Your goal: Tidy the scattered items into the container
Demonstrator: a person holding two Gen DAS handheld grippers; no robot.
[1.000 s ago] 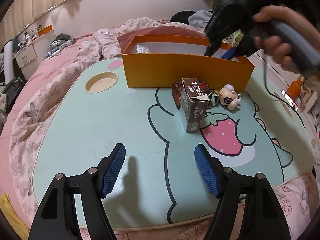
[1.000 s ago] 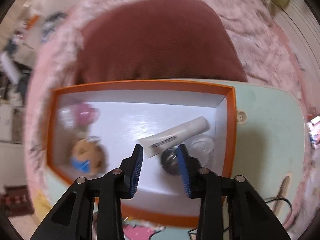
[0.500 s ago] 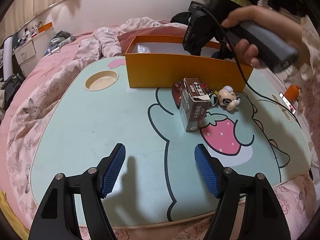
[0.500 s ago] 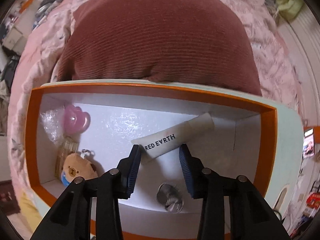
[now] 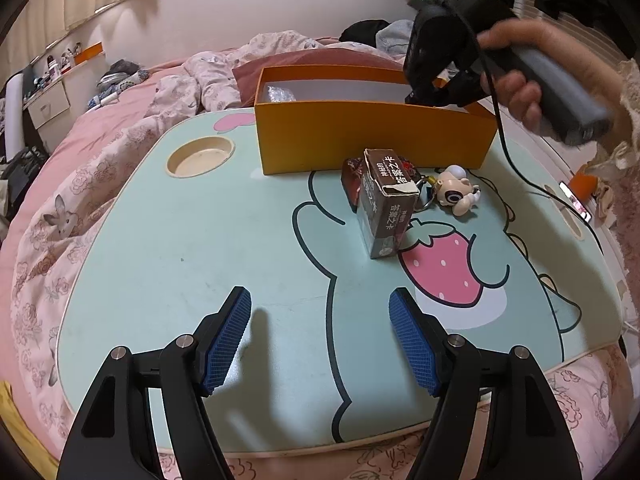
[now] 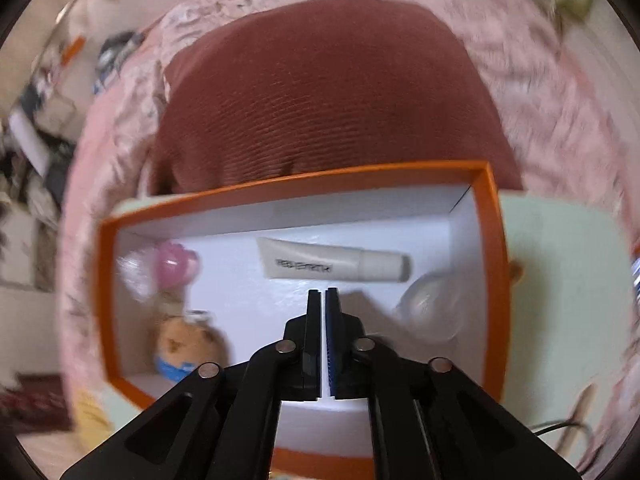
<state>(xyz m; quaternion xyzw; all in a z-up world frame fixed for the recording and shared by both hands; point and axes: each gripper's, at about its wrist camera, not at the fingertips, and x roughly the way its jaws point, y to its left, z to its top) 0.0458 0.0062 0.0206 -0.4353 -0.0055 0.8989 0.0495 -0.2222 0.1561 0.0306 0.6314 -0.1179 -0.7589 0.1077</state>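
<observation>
Your left wrist camera looks low across the lap table (image 5: 200, 240) toward the orange box (image 5: 372, 140); your right one looks down into that box (image 6: 490, 280), close.

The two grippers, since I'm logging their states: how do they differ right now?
The left gripper is open and low over the table; the right gripper is shut, holds nothing, and is above the orange box. Both have black arms with blue pads.
</observation>
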